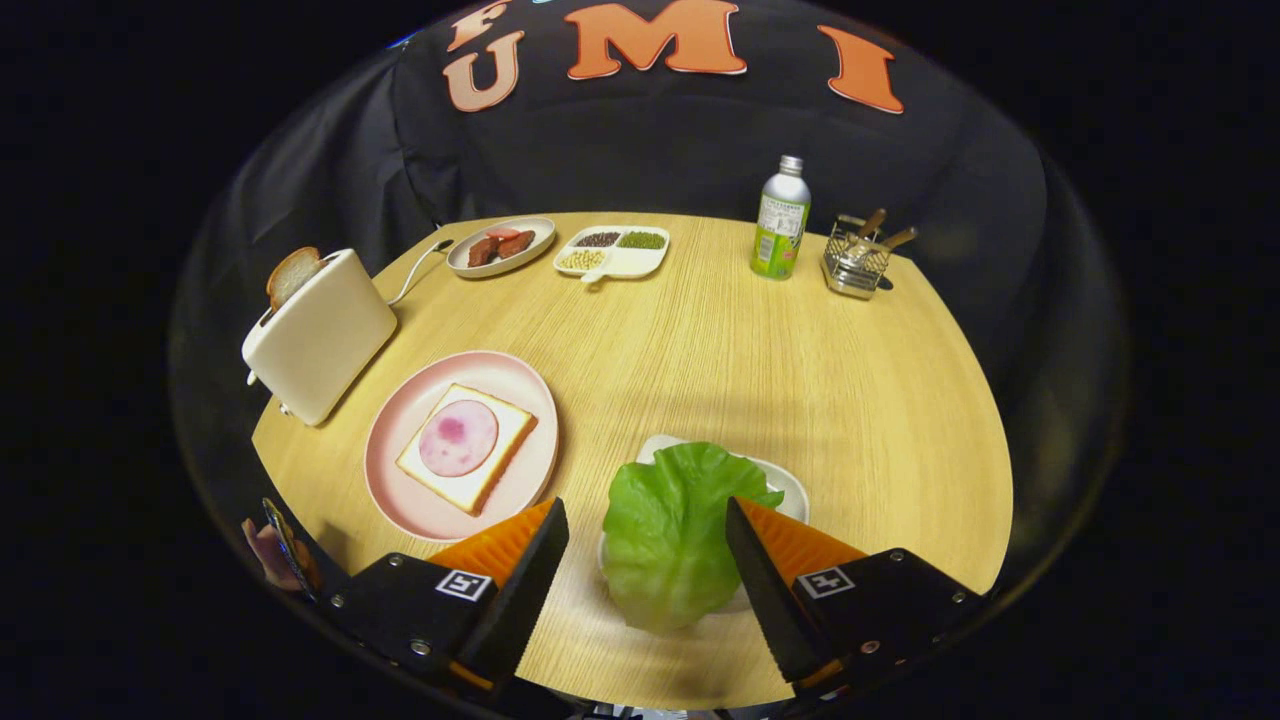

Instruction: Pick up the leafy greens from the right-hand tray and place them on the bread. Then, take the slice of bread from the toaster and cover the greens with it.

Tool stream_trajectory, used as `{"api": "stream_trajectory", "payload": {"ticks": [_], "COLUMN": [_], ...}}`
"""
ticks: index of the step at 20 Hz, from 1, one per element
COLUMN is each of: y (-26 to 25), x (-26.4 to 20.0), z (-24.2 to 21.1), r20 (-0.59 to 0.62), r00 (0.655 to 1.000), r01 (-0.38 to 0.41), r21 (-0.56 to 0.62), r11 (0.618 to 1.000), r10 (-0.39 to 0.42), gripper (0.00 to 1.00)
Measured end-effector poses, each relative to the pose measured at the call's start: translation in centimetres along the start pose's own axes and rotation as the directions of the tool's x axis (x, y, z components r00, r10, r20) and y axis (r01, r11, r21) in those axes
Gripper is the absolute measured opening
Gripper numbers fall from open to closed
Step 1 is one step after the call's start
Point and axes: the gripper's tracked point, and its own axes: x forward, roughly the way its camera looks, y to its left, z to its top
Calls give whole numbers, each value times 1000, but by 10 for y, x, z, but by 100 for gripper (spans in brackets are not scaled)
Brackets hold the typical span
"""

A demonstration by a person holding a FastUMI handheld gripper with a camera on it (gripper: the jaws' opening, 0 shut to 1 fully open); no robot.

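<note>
A green lettuce leaf (668, 535) lies on a small white tray (790, 485) on the wooden table, right between my two fingers. My gripper (648, 515) is open, its fingers apart on either side of the leaf and not pressing it. To the left sits a pink plate (400, 480) with a slice of bread (505, 455) topped by a round pink slice of ham (458, 438). Further left stands a white toaster (320, 335) with a bread slice (292, 275) sticking out of its slot.
At the table's far side are an oval dish with brown meat pieces (500, 246), a divided dish of beans (612, 251), a green bottle (781, 218) and a wire basket with utensils (858, 260). The toaster's cord (415, 272) trails toward the oval dish.
</note>
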Motion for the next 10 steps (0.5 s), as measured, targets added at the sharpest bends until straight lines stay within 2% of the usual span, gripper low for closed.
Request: {"api": "stream_trajectory", "payload": {"ticks": [8, 10], "y": [-18, -22], "x": [31, 39], "z": [-20, -28], "r20": [-104, -139], "r00": [994, 990], "r01": [29, 43], "r21": [11, 21], "r11": [1000, 999], "r10": [-27, -39], "gripper": [93, 90]}}
